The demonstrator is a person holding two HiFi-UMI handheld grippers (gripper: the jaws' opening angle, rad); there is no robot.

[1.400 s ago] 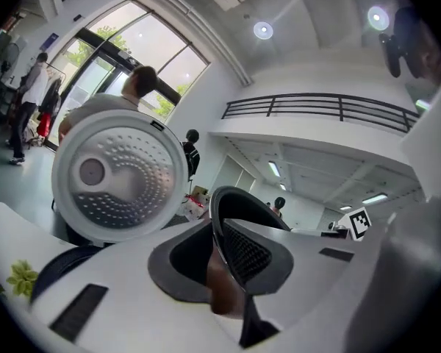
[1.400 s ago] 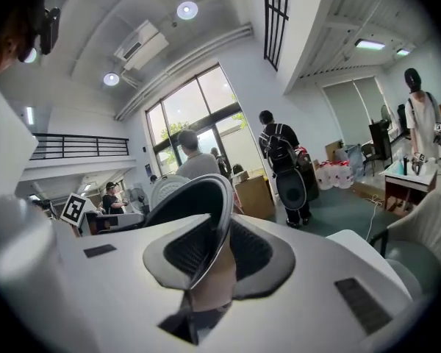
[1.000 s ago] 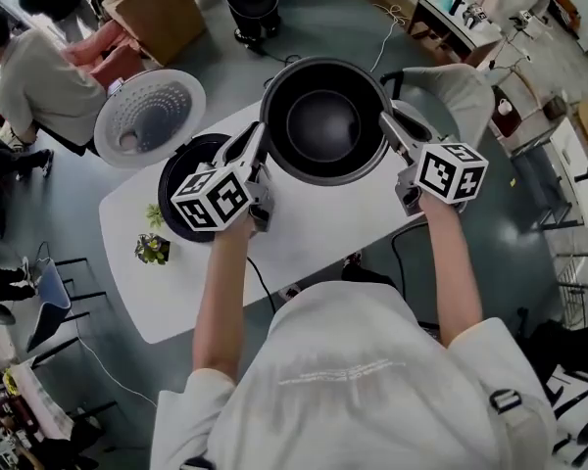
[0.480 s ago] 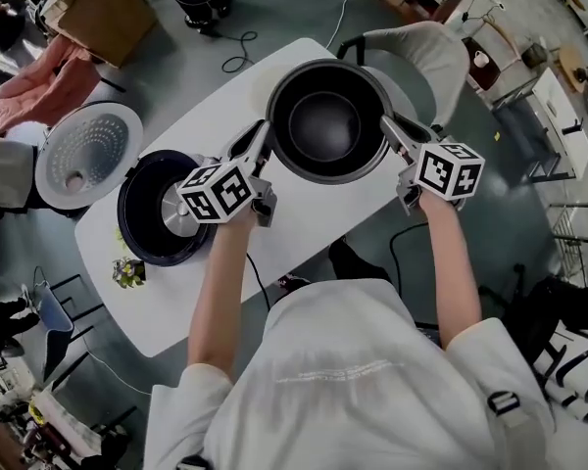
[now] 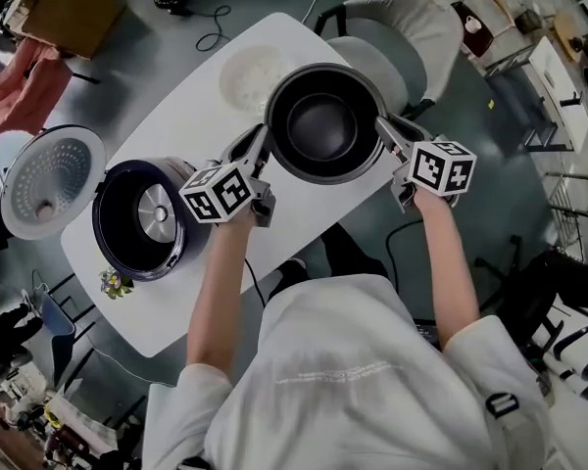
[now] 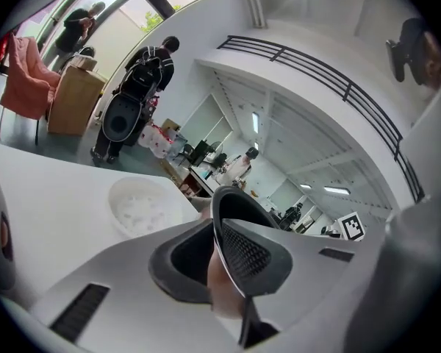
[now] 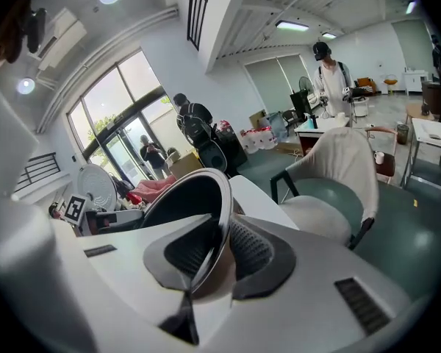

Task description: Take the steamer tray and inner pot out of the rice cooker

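The dark inner pot (image 5: 325,122) hangs above the white table (image 5: 176,135), held at its rim from both sides. My left gripper (image 5: 262,148) is shut on the rim's left side, and the thin rim (image 6: 231,197) sits between its pads (image 6: 246,252). On the opposite side my right gripper (image 5: 381,125) clamps the rim (image 7: 184,197), and its jaws are closing a little tighter. A white steamer tray (image 5: 250,76) lies on the table beyond the pot and shows again as a pale dish (image 6: 141,206). The rice cooker (image 5: 142,218) stands open at the left, its pot well empty.
The cooker's lid (image 5: 44,179) hangs open off the table's left end. A small plant (image 5: 113,282) sits near the front left edge. A grey chair (image 5: 402,27) stands just past the table's far right side. People and office furniture fill the room behind.
Both grippers have come down with the inner pot towards the table. The view has swung, so the steamer tray on the table now shows and the cooker sits further left.
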